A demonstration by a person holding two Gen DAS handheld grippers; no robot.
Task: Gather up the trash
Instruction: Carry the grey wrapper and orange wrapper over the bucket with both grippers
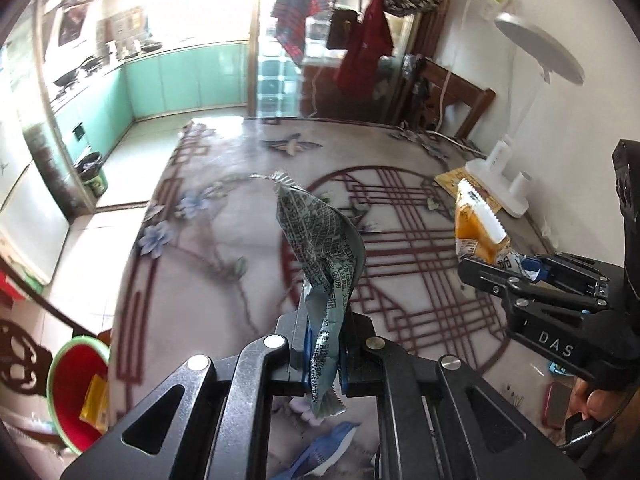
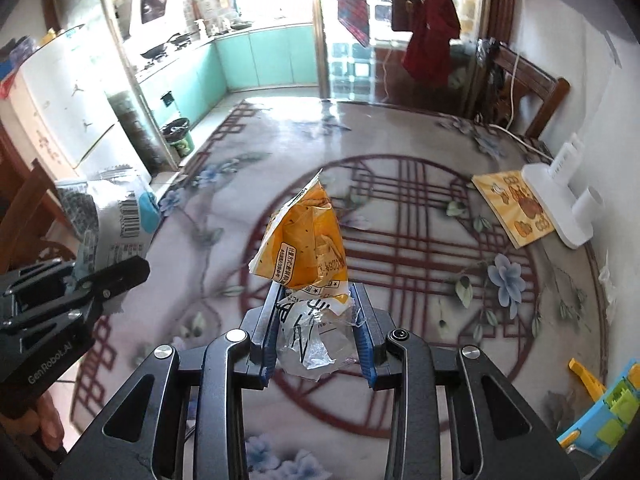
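Observation:
My left gripper [image 1: 323, 322] is shut on a silver-grey printed wrapper [image 1: 320, 240] and holds it upright above the patterned table [image 1: 224, 248]. My right gripper [image 2: 318, 300] is shut on an orange and clear snack wrapper [image 2: 304, 240], also held above the table. Each gripper shows in the other's view: the right one [image 1: 520, 276] with the orange wrapper [image 1: 478, 228] at the right, the left one [image 2: 84, 276] with the grey wrapper [image 2: 108, 216] at the left. A red bin with a green rim [image 1: 76, 392] stands on the floor left of the table, with a yellow wrapper inside.
A white desk lamp [image 1: 504, 184] and a yellow picture book [image 2: 516, 208] sit at the table's right edge. A wooden chair [image 2: 524, 92] stands behind. Colourful toys [image 2: 612, 404] and a pink phone [image 1: 558, 404] lie near the front right. A dark bin [image 2: 178, 136] stands by the kitchen.

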